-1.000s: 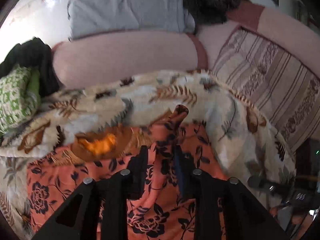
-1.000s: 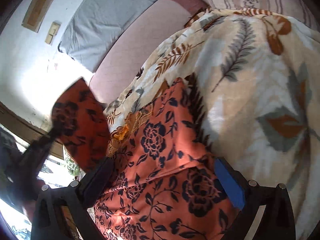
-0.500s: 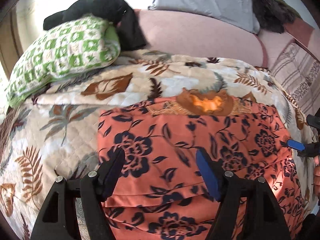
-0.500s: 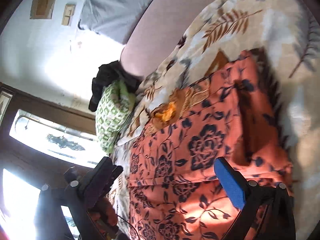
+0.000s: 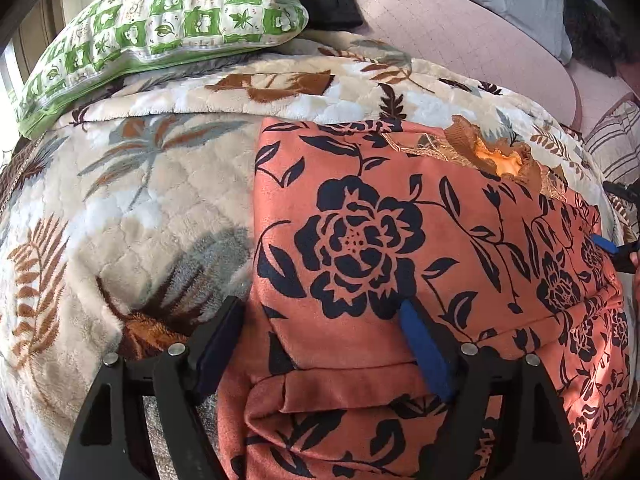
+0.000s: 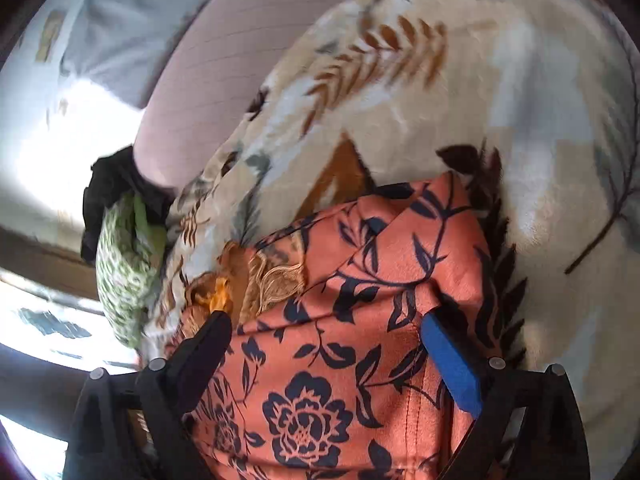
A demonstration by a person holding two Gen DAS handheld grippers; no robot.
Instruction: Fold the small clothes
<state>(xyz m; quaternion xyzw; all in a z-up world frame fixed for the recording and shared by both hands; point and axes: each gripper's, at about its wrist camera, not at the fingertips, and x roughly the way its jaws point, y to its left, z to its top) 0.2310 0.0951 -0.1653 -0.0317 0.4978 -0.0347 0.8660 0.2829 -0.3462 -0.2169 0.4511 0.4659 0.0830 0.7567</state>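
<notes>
Since a second ago the left gripper (image 5: 320, 340) has let go of the orange garment (image 5: 400, 240), jaws just opening; the folded left edge lies between its spread fingers, on the blanket (image 5: 140, 200). Right view: right gripper (image 6: 326, 344) spread astride the garment's right corner, not pinching.

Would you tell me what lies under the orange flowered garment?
The orange flowered garment lies on a leaf-patterned blanket. Whatever is beneath its folded layers is covered.
</notes>
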